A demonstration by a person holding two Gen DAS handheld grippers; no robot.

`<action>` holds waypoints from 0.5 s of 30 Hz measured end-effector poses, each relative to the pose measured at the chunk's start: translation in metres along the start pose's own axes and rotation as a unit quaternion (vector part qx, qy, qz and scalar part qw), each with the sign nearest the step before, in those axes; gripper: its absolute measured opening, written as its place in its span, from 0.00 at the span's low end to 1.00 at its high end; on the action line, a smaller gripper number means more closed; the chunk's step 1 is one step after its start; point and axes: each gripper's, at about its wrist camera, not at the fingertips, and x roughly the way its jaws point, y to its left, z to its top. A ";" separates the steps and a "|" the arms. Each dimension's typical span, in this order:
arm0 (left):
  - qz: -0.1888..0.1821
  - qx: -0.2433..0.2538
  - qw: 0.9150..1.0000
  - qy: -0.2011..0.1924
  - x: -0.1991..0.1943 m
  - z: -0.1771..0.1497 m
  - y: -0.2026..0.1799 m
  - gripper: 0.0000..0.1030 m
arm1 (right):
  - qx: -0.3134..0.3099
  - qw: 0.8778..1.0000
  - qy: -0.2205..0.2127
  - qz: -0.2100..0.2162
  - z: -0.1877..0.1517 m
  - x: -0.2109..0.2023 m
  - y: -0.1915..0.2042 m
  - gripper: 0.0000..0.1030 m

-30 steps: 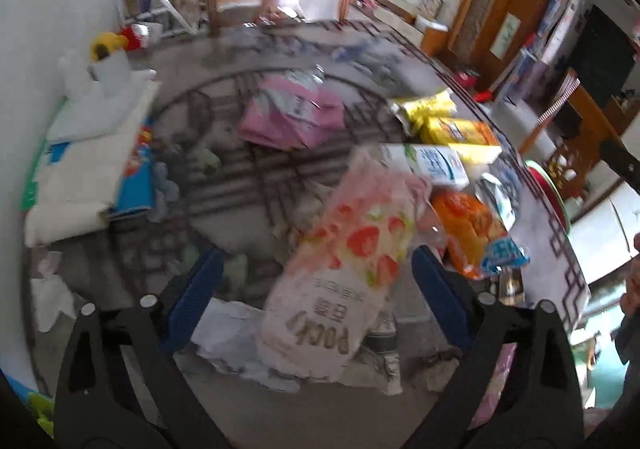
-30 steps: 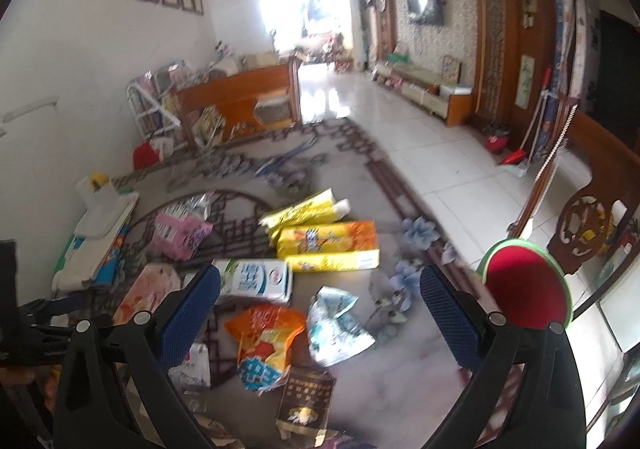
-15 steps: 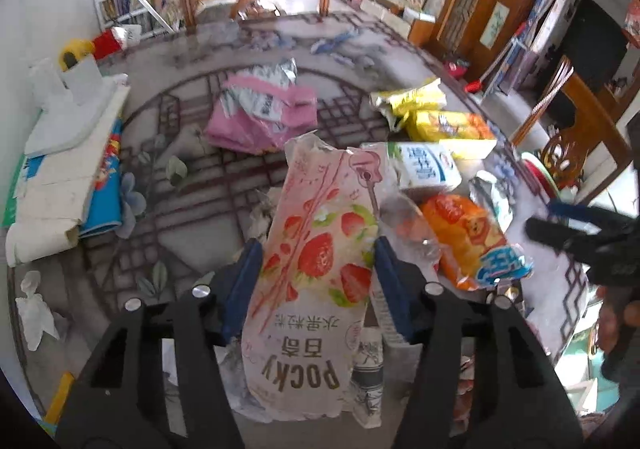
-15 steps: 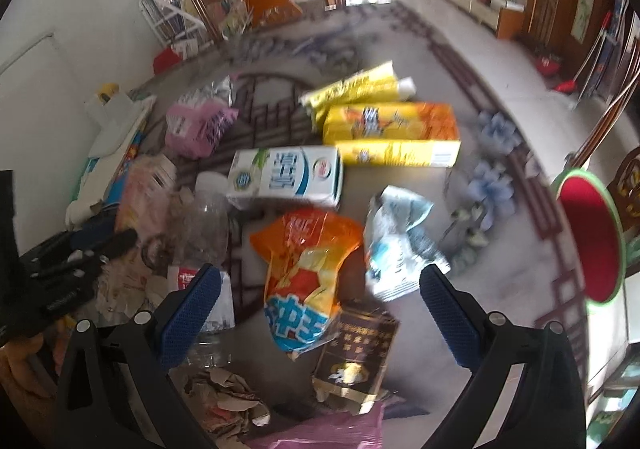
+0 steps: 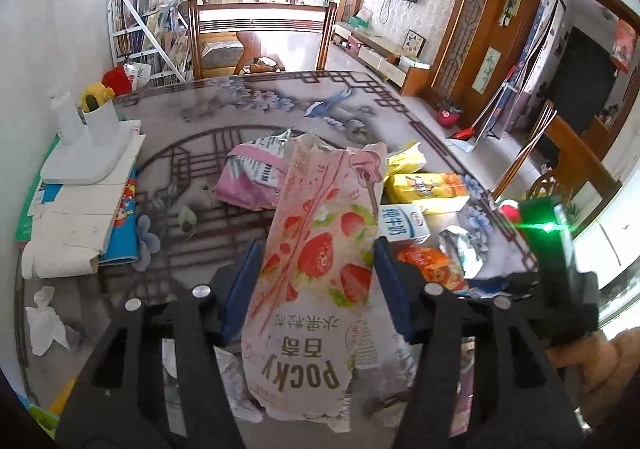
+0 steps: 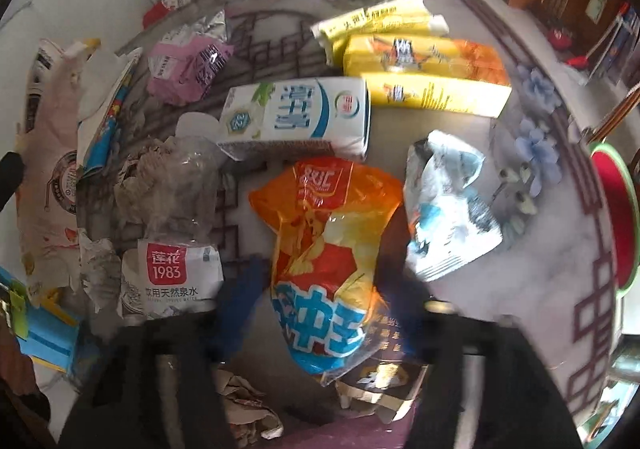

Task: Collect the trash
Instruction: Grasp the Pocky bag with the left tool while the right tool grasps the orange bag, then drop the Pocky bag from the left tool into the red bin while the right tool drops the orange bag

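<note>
The left gripper [image 5: 318, 281] clamps the pink strawberry-print Pocky bag [image 5: 316, 273] lengthwise, while the right gripper [image 6: 322, 281] – jaws just closing – straddles the orange-and-blue crinkly snack bag [image 6: 326, 245], its long axis running straight ahead.

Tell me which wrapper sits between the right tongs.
The orange snack bag, between the blue pads; the crumpled silver-blue wrapper lies outside them, and the pink one farther away.
</note>
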 end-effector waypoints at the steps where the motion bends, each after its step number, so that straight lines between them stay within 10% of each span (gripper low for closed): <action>1: -0.003 -0.004 1.000 0.000 0.000 0.001 0.000 0.54 | 0.003 1.000 -0.002 0.004 0.000 -0.001 -0.001 0.42; 15: -0.055 0.004 0.998 0.005 0.014 0.011 -0.050 0.54 | 0.064 0.986 -0.141 0.054 -0.003 -0.105 -0.047 0.40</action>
